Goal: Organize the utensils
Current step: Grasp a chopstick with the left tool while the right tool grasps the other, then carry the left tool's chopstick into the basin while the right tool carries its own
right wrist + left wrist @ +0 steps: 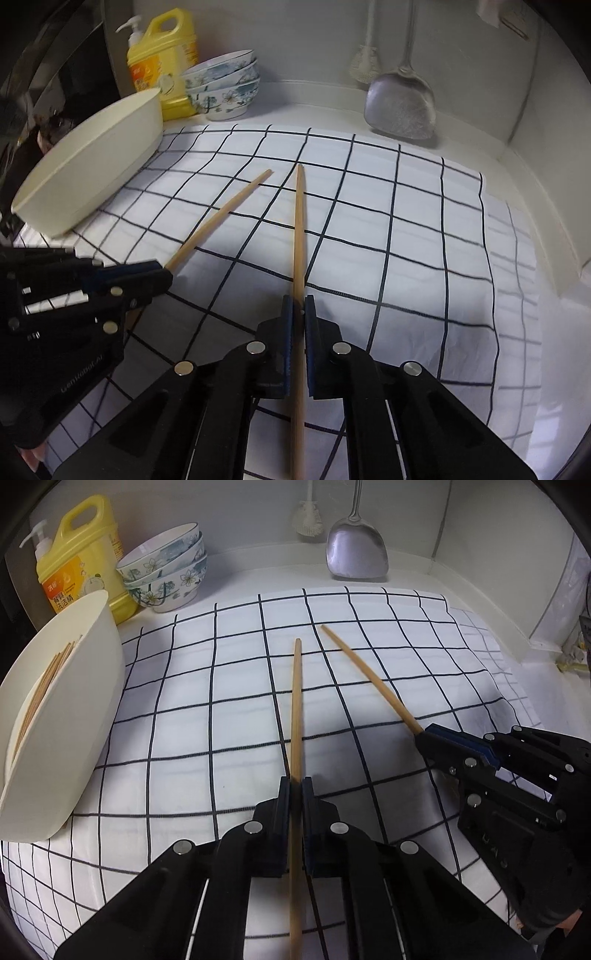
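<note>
**Both tongs clamped on a chopstick each**

So the left tongs [295,786] are closed right down on a chopstick [296,709]. It runs between the pads and its far tip points away over the cloth [184,709]. The right tongs [299,306] are the same story: pinched tight on the other chopstick [299,229], with the stick passing straight through the grip and its tip out ahead.

The two sticks sit side by side over the checked cloth, tips near each other but not touching, splaying apart toward the tongs. From the left view you can see the right tongs [424,734] off to the right with its stick [369,677] poking out of the closed tips. From the right view the left tongs [168,271] come in from the left with its stick [221,218]. Can't tell whether the far tips rest on the cloth or sit just above it.

A white tub [70,720] stands on the left edge of the cloth, with more chopsticks [44,686] lying inside. Behind it is a yellow soap jug [85,554], then stacked bowls [166,568] just beside it. A metal spatula [356,550] and a brush [308,517] are against the back wall, off the cloth.
</note>
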